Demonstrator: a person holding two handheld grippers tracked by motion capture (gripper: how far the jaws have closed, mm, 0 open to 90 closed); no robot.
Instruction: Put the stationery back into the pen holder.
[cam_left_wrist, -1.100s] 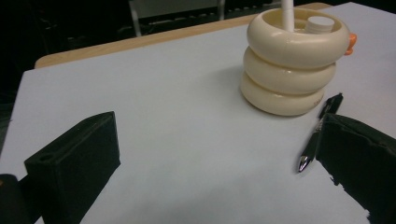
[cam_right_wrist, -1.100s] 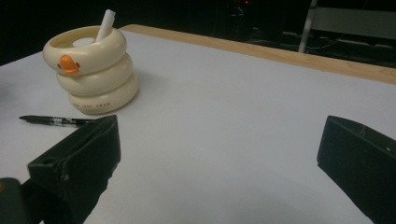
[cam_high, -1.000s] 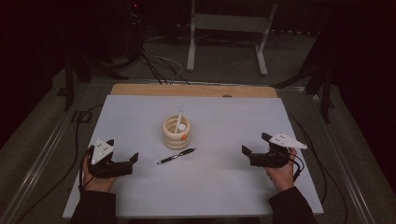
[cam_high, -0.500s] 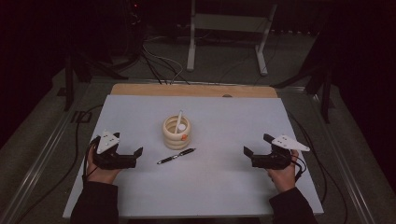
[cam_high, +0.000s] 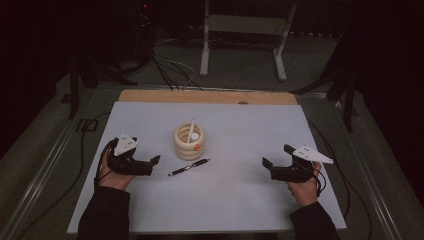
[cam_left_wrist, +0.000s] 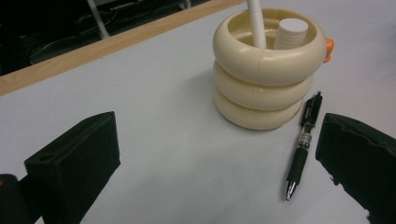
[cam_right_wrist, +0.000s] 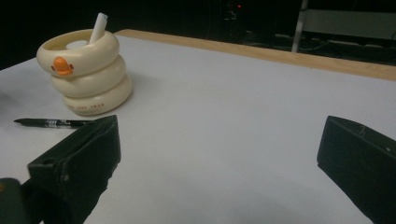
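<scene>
A black pen (cam_high: 188, 167) lies on the white table (cam_high: 235, 200), just in front of a cream holder (cam_high: 189, 142) made of round rings. The left gripper (cam_high: 152, 162) is near the pen. The right gripper (cam_high: 266, 165) is by the table's right edge, far from the pen.

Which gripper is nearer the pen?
Left. The left gripper sits just left of the pen; the right gripper is well off to its right.
</scene>
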